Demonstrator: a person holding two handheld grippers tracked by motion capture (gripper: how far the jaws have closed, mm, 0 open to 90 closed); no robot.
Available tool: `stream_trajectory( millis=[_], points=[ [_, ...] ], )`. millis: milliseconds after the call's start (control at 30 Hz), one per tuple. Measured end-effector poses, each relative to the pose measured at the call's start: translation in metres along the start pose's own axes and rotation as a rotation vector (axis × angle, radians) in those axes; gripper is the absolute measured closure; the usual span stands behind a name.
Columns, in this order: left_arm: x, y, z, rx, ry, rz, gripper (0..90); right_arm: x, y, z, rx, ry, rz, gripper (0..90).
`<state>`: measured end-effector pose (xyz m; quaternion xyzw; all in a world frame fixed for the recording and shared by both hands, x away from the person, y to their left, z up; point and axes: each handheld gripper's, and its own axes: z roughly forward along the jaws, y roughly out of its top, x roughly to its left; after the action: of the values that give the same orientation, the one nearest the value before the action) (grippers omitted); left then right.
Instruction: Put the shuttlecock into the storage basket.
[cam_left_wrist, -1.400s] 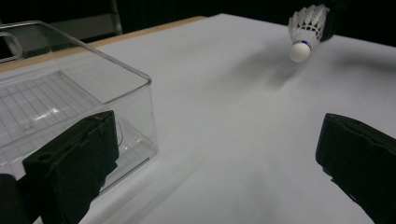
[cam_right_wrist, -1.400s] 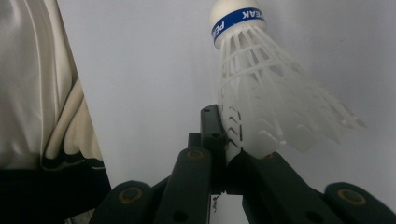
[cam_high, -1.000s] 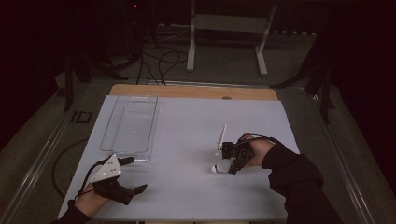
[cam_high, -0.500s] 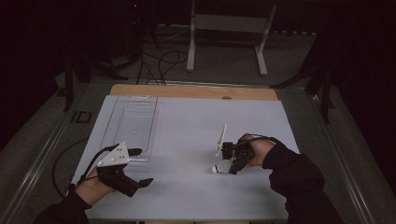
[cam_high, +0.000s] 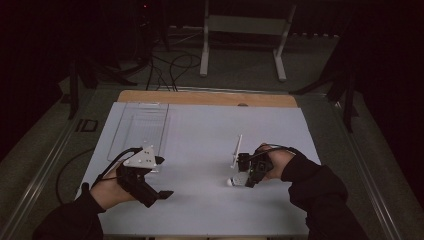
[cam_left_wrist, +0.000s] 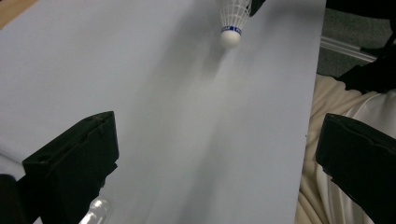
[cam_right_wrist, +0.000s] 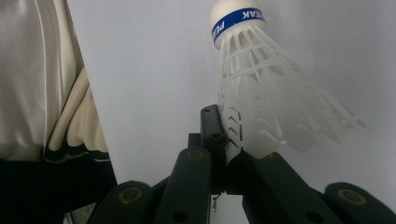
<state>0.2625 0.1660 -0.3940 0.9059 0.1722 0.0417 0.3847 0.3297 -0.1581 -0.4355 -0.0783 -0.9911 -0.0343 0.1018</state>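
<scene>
Right gripper (cam_right_wrist: 227, 151) jaws clamp the shuttlecock (cam_right_wrist: 261, 93) by its light, crushable skirt edge; left gripper (cam_left_wrist: 210, 158) jaws wide, empty.

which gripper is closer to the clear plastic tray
Left. The left gripper hovers just off the near end of the clear plastic tray; the right gripper, clamping a shuttlecock, sits well across the table.

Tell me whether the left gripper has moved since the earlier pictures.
Yes. In the high view the left gripper has gone away from the table's near edge, toward the clear plastic rectangular tray; its grey plate now overlaps the tray's near end.
</scene>
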Motion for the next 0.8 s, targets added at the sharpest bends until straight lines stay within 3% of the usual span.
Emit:
stream_trajectory(
  millis=[267, 500, 800],
  points=[
    [0.004, 0.021, 0.007, 0.054, -0.028, 0.038, 0.1, 0.001, 0.001, 0.000, -0.004, -0.001, -0.004, 90.0],
    [0.004, 0.040, 0.024, 0.113, -0.057, 0.091, 0.1, 0.002, 0.003, 0.000, -0.006, -0.009, -0.009, 90.0],
    [0.001, 0.059, 0.043, 0.155, -0.080, 0.148, 0.2, 0.002, 0.006, 0.001, -0.009, -0.007, -0.015, 90.0]
  ],
)
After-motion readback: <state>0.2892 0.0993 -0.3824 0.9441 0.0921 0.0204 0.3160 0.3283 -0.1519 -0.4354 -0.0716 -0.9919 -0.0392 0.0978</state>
